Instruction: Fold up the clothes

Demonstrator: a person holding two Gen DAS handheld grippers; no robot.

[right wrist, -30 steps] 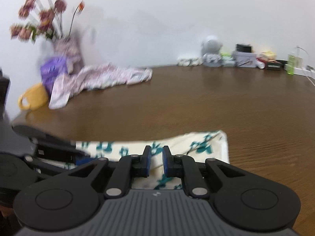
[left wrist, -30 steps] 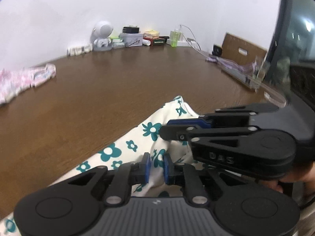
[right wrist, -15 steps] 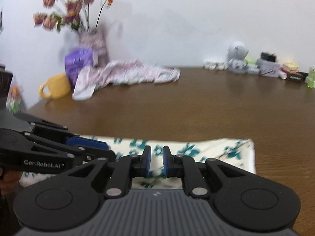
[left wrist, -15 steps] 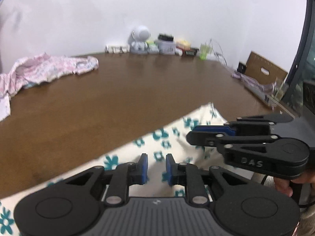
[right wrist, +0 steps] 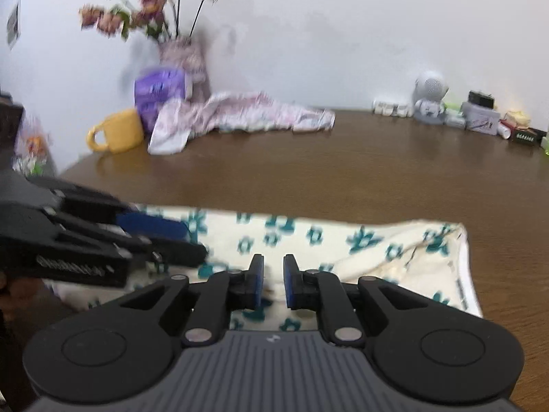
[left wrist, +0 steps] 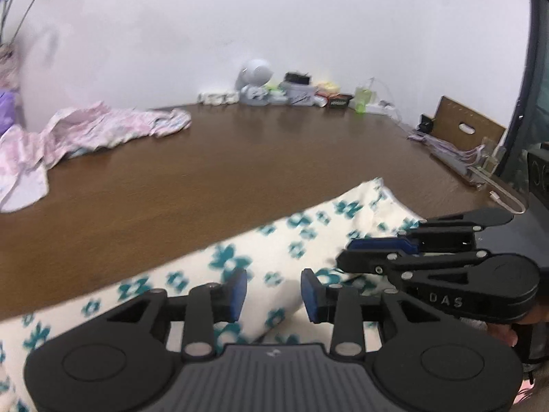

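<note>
Over the floral garment (left wrist: 281, 257), both claws (left wrist: 273, 290) (right wrist: 273, 281) gape released; vase (right wrist: 185, 61) holds flowers (right wrist: 144, 0).

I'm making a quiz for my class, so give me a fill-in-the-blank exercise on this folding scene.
1. The cream garment under both grippers is printed with teal ____.
2. The mug near the purple pack is ____.
3. The left gripper has its jaws ____.
4. The pink garment lies ____ on the table, not folded.

Answers: flowers; yellow; open; crumpled

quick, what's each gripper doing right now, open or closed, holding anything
Left gripper: open, holding nothing, over the cream cloth with teal flowers.
Right gripper: slightly open, cloth between its fingers, grip cannot be told.
</note>
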